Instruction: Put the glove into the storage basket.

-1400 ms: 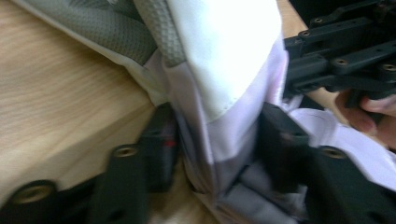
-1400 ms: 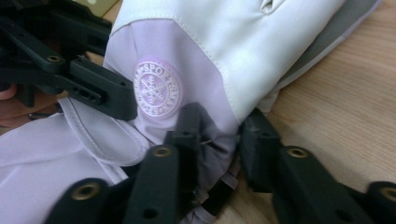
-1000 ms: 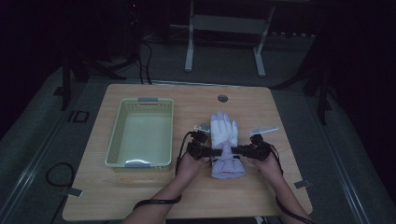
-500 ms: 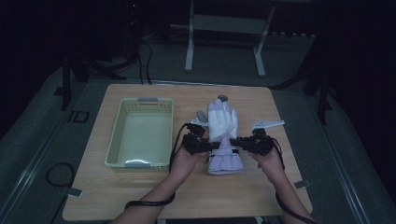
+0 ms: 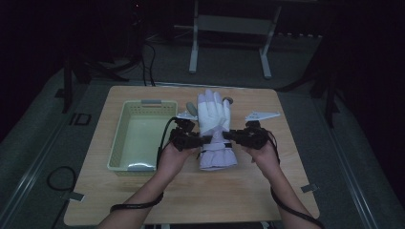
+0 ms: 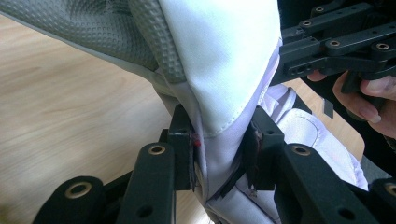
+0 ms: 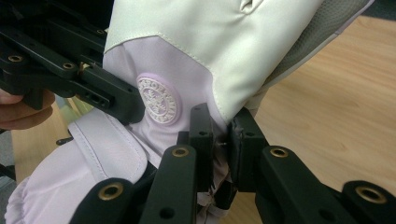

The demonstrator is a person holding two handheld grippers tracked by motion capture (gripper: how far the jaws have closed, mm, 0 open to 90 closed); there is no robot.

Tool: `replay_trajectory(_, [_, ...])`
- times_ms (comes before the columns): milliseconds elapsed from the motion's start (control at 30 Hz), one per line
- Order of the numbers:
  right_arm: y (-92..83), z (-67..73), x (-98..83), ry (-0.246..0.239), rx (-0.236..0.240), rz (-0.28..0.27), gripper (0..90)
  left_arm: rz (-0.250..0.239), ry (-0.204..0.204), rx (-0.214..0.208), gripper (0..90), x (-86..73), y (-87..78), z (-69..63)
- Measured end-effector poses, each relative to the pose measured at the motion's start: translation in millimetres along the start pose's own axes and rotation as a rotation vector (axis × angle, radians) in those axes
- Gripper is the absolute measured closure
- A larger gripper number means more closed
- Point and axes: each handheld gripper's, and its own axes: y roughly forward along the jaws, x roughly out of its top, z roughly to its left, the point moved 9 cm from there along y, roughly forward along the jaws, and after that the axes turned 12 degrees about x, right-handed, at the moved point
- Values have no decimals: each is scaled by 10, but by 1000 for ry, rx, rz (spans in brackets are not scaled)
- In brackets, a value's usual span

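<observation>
**Glove pinched at the wrist from both sides**

Dark floor surrounds the wooden tabletop (image 5: 143, 200) on which we work. We hold the white and lilac glove (image 5: 215, 124) stretched between our two tools: the left tool (image 5: 203, 140) bites its wrist from one side, the right tool (image 5: 229, 136) from the other. In the left gripper view the jaws are clamped on a fold of the wrist fabric (image 6: 217, 154), with the grey textured palm rising beyond them. In the right gripper view the jaws pinch the opposite edge, just beside the round badge (image 7: 158, 99). Glove fingers point away from us, past both tools; the cuff hangs toward us. Left of the left tool stands the pale green basket (image 5: 122, 143), apart from the glove.
</observation>
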Motion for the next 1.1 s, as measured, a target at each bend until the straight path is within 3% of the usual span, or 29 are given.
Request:
replay_trajectory(333, [347, 153, 265, -21, 34, 7, 812, -13, -24, 46, 685, -17, -278, 326])
replay_trajectory(733, [937, 383, 564, -17, 85, -11, 812, 0, -18, 133, 685, -71, -689, 859])
replay_trajectory(967, [1347, 517, 664, -15, 96, 12, 814, 33, -49, 129, 684, -198, -872, 1248])
replay_trajectory(1100, [1575, 571, 710, -10, 98, 24, 813, 32, -46, 130, 684, -269, -944, 1454])
